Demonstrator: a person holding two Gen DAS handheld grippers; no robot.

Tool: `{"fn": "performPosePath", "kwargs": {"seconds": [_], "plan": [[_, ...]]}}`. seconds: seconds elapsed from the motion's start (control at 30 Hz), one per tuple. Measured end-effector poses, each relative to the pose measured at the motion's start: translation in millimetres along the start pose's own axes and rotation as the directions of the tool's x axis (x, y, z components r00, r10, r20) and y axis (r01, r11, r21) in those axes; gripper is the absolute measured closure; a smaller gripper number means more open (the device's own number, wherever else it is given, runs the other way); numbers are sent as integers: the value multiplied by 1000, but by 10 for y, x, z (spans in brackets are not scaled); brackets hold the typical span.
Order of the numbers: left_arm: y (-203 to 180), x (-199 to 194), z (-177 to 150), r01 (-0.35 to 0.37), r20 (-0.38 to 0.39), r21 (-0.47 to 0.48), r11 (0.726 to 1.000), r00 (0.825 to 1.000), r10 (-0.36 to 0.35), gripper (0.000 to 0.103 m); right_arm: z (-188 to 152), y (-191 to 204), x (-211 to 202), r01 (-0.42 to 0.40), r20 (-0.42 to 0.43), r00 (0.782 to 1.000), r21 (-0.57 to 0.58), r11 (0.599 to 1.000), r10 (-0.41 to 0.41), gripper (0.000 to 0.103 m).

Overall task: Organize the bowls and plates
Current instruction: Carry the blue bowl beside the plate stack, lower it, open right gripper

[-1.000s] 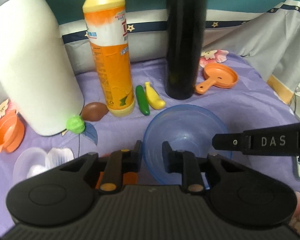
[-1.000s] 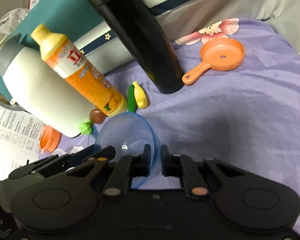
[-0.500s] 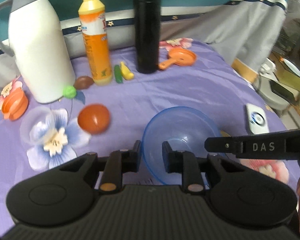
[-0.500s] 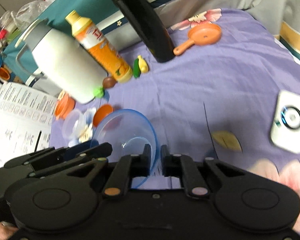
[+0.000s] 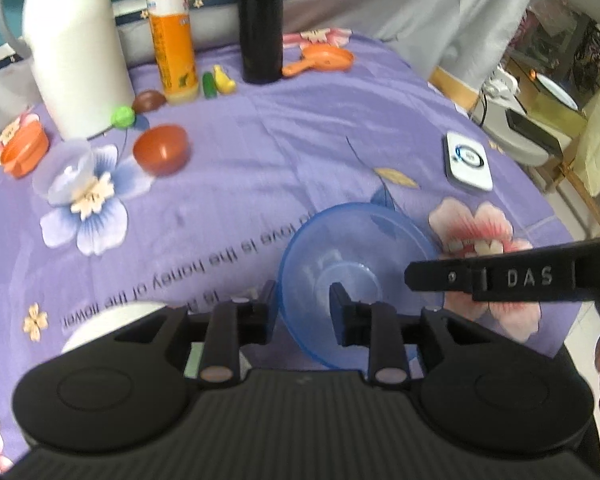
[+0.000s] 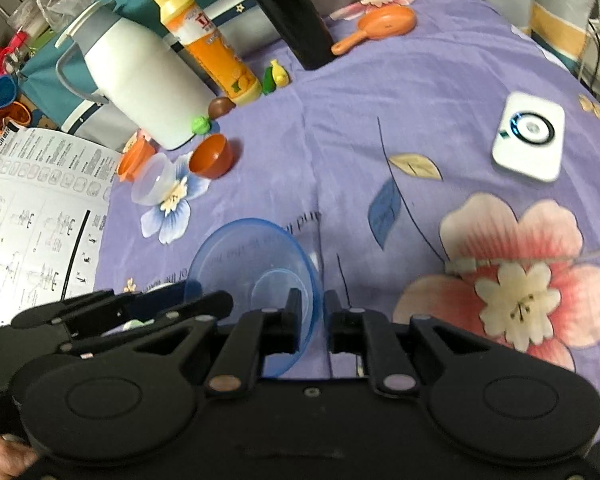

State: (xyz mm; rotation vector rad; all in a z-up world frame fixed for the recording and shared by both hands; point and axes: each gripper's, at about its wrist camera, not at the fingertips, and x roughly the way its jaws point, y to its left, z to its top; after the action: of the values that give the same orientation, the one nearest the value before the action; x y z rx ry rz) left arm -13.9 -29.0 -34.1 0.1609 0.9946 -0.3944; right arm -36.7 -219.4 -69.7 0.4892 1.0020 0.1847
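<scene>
A translucent blue bowl (image 5: 360, 248) hangs low over the purple flowered cloth, gripped at opposite sides of its rim. My left gripper (image 5: 303, 308) straddles the left rim, one finger outside and one inside; its jaws are opening, with the wall still between them. My right gripper (image 6: 313, 312) is shut on the right rim of the blue bowl (image 6: 252, 256); one finger (image 5: 500, 280) of it shows in the left wrist view. A red-brown small bowl (image 5: 162, 154), a clear small bowl (image 5: 62, 172) and an orange dish (image 5: 22, 152) sit at the far left.
At the back stand a white jug (image 5: 76, 56), an orange bottle (image 5: 172, 40) and a black flask (image 5: 260, 20), with an orange toy pan (image 5: 324, 60) and toy vegetables (image 5: 216, 82). A white device (image 5: 466, 164) lies right. A white round thing (image 5: 112, 320) lies under my left gripper.
Both grippers have carried the blue bowl back from the bottles toward the near part of the table. The left fingers stand slightly wider apart than before.
</scene>
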Motion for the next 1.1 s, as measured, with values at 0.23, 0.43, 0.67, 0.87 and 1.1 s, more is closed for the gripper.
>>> {"fn": "performPosePath", "kwargs": {"seconds": [0.23,0.43,0.67,0.87,1.1], "plan": [[-3,56,-142,-9,-36,-11,1000,999,9,77,-123,-32,34,-2,-24,1000,9,1000,2,90],[7,115,-163,-16,-52,-8,1000,999,16,76,-154,-31,82,-4,-39,999,10,1000,4,90],[10,206,-204,-20,-70,1,1000,997,20,72,-172,-49,158,0,-57,998,11,1000,0,89],[4,252,-218,-20,-76,7,1000,997,21,65,-186,-29,211,7,-69,998,5,1000,-7,86],[-48,66,-186,-48,10,42,998,999,48,15,-144,-18,136,17,-36,999,-13,1000,-18,45]]}}
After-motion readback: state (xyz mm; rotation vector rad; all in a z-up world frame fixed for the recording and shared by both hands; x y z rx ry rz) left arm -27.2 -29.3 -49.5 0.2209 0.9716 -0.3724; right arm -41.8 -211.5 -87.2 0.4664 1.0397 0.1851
